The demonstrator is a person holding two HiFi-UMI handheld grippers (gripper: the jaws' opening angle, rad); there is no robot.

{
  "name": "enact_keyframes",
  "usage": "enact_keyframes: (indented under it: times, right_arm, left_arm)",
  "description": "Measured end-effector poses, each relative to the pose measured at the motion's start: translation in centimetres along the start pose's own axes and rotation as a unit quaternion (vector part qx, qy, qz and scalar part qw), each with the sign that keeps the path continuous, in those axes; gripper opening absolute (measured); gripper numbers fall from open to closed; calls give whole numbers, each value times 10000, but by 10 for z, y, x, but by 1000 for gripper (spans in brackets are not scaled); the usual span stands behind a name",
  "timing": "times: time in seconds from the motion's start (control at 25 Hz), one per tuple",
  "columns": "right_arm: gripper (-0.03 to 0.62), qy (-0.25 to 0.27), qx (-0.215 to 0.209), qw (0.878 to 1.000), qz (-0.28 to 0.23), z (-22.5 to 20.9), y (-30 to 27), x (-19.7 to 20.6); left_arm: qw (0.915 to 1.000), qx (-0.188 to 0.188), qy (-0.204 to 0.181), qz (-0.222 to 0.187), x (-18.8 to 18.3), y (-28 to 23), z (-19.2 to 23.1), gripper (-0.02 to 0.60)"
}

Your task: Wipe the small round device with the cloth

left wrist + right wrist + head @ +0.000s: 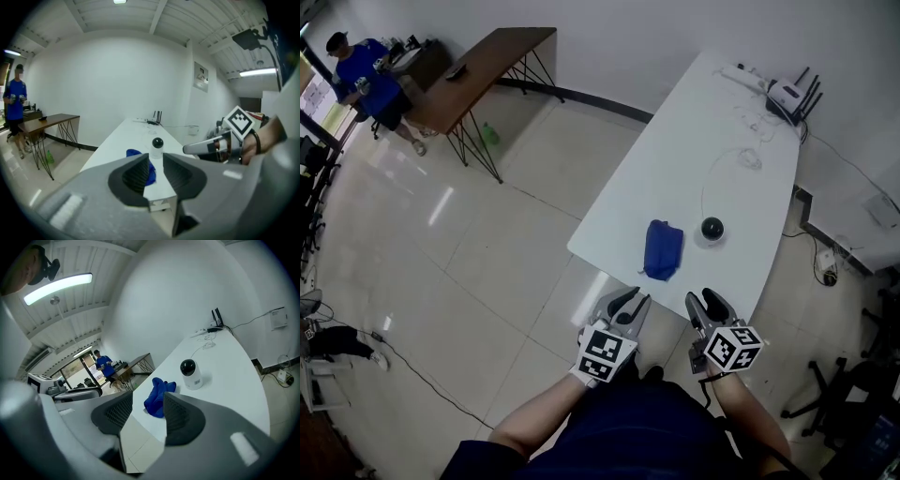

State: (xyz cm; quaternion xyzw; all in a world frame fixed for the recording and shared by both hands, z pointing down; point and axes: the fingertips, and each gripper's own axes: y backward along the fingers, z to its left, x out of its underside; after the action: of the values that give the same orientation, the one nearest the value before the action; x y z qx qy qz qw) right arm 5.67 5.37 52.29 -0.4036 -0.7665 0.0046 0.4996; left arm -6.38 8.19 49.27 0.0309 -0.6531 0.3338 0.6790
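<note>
Small round white device [712,228], one only, stands on the long white table [703,122] near one crumpled blue cloth [663,249]. Left gripper [636,298] and right gripper [705,298] hover off the near edge, jaws parted, empty. The person's forearms are cut off below.

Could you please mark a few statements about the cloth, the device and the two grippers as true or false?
The blue cloth lies on the white table, beside the small round device: true.
The right gripper grips the cloth: false; its jaws stand apart and empty, and the cloth lies untouched on the table.
The device lies tipped over: false; it stands upright.
The left gripper holds nothing: true.
</note>
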Motion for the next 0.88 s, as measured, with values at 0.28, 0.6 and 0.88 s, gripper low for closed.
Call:
enact_keyframes:
  times: [0.28, 0.6, 0.88]
  right_arm:
    - [283, -216, 509, 9962, 675, -20, -95, 3]
    - [431, -781, 1051, 9791, 1555, -56, -176, 42]
    - [354, -132, 1243, 9641, 2342, -62, -200, 66]
  left_arm:
    - [9991, 389, 55, 170, -6, -41, 48, 103]
    - [9983, 411, 270, 319, -1, -50, 82, 103]
    - [9981, 162, 291, 519, 7, -52, 99, 101]
